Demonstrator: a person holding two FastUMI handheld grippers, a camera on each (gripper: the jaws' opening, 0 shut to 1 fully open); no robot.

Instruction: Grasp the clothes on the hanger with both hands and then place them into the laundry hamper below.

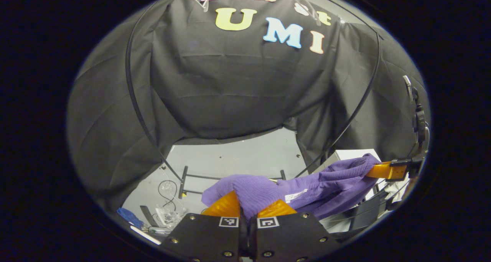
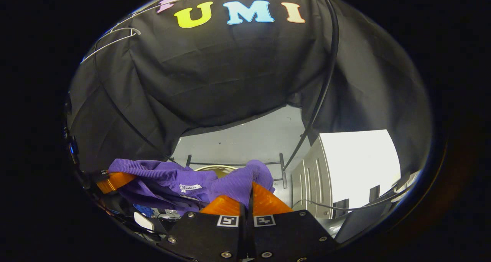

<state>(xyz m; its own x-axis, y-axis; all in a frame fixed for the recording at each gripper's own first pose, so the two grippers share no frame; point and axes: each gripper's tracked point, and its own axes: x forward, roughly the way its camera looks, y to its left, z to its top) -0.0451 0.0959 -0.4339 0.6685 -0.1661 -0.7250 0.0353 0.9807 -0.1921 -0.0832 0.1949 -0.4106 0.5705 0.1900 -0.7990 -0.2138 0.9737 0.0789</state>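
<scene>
Both the left gripper [image 1: 248, 212] and right gripper [image 2: 249, 204] pinched the purple sweater [image 1: 307, 187] at opposite ends, spreading it for lowering.

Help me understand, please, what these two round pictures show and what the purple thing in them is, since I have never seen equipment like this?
There is no robot here: a person holds a two-finger gripper in each hand, and a fisheye camera rides on each, looking forward along its fingers.

In the left gripper view, the left gripper at the bottom is shut on a purple knitted garment. Farther off at the right edge is the right gripper, pinching the other end.

The right gripper view is the reverse: the right gripper pinches the garment at the bottom, and the left gripper shows at the left.

So the garment hangs stretched between both. Bare white hangers show near the top, against the black booth cloth. Below lies a grey floor.
</scene>
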